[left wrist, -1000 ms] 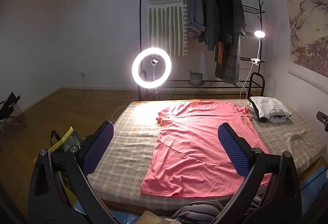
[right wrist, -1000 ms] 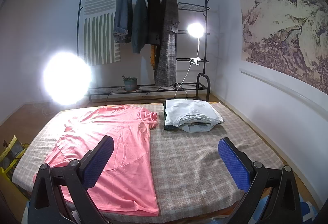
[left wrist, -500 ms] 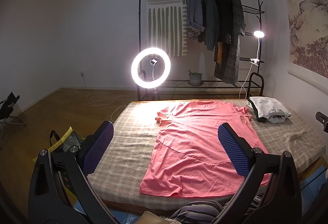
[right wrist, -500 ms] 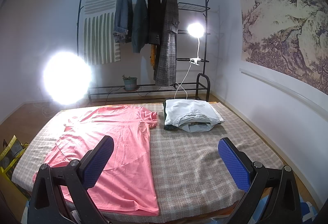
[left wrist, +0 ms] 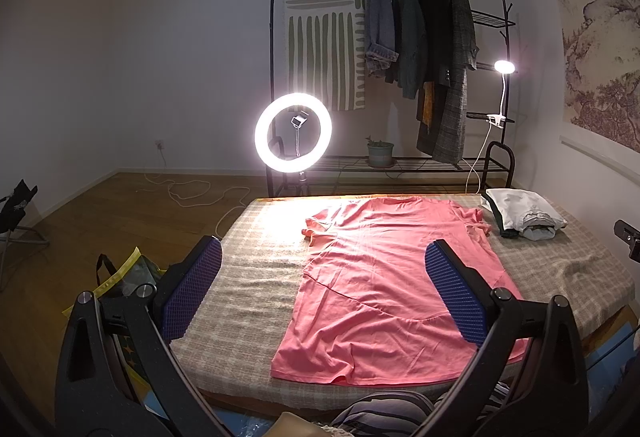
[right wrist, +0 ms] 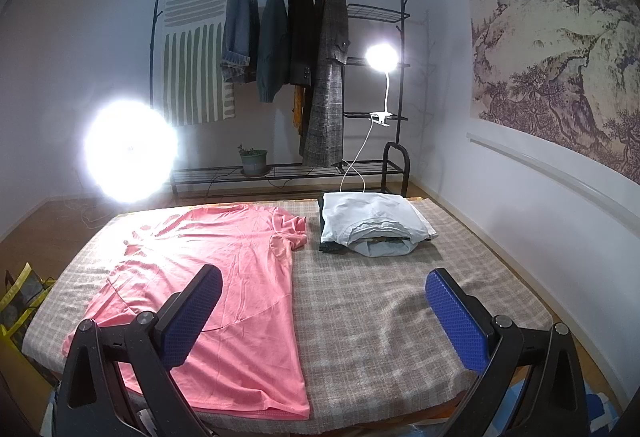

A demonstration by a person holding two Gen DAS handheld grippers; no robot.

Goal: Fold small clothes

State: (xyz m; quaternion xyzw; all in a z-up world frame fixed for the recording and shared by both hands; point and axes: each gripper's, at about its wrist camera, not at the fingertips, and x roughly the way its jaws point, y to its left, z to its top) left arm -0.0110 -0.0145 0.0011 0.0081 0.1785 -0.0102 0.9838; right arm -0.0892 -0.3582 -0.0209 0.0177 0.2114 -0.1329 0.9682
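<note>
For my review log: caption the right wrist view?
Open right gripper hovers over pink T-shirt spread flat beside folded clothes.

Both wrist views hover at bed's [left wrist: 248, 301] near edge, facing clothes rack [right wrist: 280, 77]; shared: pink shirt [left wrist: 384, 285].

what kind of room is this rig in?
Probably a bedroom or spare room at home, set up for recording: a clothes rack hung with jackets, a checked-cloth surface holding a pink T-shirt and folded clothes, plus a lit ring light.
</note>
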